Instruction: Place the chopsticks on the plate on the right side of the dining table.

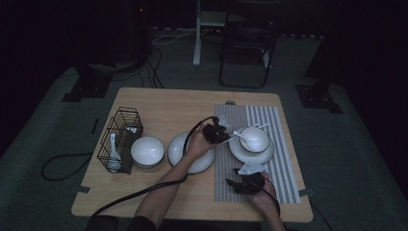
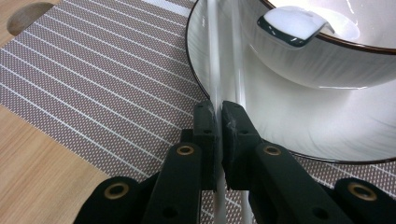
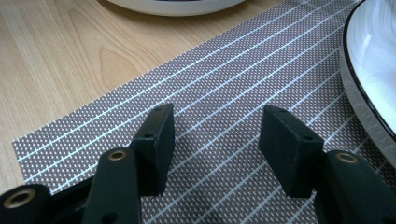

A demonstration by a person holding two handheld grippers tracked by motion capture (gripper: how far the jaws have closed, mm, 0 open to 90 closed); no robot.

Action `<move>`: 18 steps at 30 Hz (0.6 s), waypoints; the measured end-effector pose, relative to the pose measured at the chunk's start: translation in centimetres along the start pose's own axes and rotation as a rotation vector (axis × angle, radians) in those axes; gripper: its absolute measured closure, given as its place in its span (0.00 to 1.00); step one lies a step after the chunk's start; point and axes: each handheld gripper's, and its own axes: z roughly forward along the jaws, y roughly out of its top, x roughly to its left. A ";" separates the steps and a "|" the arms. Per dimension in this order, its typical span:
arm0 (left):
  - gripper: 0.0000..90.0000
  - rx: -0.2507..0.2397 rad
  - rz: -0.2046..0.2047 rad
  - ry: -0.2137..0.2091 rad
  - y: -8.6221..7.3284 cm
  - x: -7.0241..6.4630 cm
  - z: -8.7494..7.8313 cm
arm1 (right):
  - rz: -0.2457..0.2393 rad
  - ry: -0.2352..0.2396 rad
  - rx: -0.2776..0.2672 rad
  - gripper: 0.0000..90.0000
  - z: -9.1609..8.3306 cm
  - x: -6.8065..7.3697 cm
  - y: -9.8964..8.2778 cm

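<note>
Chopsticks (image 2: pixel 215 70) — thin, stiff, glossy white rods, light but slippery, so best pinched together near one end, as here. They run from the left gripper (image 2: pixel 218 116) out over the plate (image 2: pixel 280 126) beside the bowl (image 2: pixel 327 65), on the mat (image 2: pixel 93 79) at the table's right. The left gripper's jaws are clamped tight on the pair, low on the shafts. The right gripper (image 3: pixel 215 135) rests on the near mat, jaws apart — holding nothing
</note>
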 end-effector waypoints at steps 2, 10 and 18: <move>0.95 0.000 0.000 0.000 0.0 0.0 0.0 | 0.000 0.000 0.000 0.50 0.0 0.0 0.0; 0.95 -0.003 -0.001 -0.005 0.2 -0.2 0.3 | 0.000 0.000 0.000 0.50 0.0 0.0 0.0; 0.91 -0.003 -0.005 -0.016 0.1 -0.2 0.1 | 0.000 -0.001 0.000 0.50 0.0 0.0 0.0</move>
